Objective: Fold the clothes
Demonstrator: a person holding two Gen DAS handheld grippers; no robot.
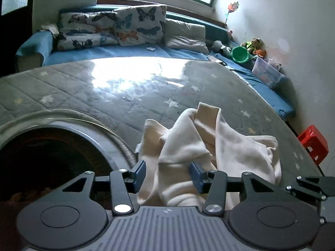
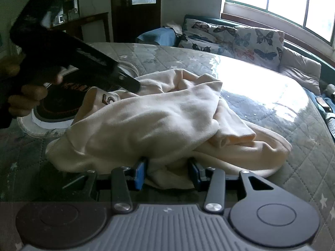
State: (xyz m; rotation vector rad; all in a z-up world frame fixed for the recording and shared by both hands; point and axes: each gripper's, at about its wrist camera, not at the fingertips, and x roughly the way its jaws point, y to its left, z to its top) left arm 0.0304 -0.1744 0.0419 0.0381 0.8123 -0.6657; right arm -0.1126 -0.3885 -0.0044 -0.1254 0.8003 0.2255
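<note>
Jaws of both grippers stand spread apart, gripping nothing. Between the left gripper's point(image 1: 168, 172) blue pads, a crumpled cream sweatshirt point(image 2: 159, 121) bunches up; the right gripper point(image 2: 167, 172) straddles its near edge. It lies in a heap on the quilted grey star-print desk cover point(image 1: 104, 96), beside a round opening point(image 1: 48, 154).

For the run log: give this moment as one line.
stage: start of fold | cream garment: crumpled on quilted table cover | left gripper: open around cloth | right gripper: open at garment edge
</note>
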